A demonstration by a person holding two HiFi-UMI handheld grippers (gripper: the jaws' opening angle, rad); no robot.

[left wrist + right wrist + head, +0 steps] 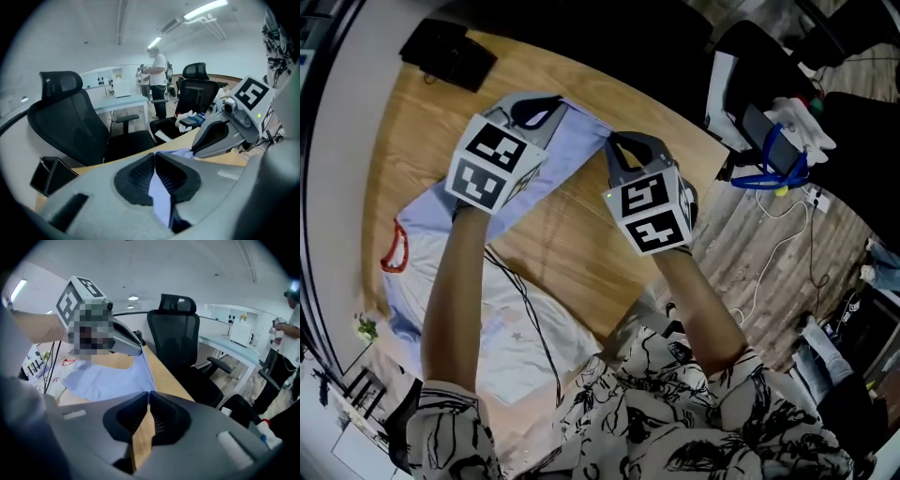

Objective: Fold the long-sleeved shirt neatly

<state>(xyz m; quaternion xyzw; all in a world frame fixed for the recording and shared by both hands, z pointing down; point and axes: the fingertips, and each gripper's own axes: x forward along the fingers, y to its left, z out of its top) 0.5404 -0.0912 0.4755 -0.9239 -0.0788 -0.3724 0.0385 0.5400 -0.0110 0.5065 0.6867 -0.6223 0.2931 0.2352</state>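
Note:
The long-sleeved shirt (546, 178) lies on the wooden table (572, 253). It has a pale blue sleeve part, a white body (487, 328) and a red neck trim (394, 248). My left gripper (553, 101) is shut on the blue cloth's far edge; a strip of cloth (160, 192) runs between its jaws (154, 155). My right gripper (615, 141) is to its right, shut on the same edge's corner (183, 152). In the right gripper view the jaws (148, 393) meet at the cloth's (108, 378) tip, with bare wood showing under them.
A black flat object (448, 53) lies at the table's far left corner. A thin black cable (525, 309) crosses the white cloth. Black office chairs (176, 333) stand past the far edge. Cables and a blue-strapped item (778, 159) are on the floor to the right.

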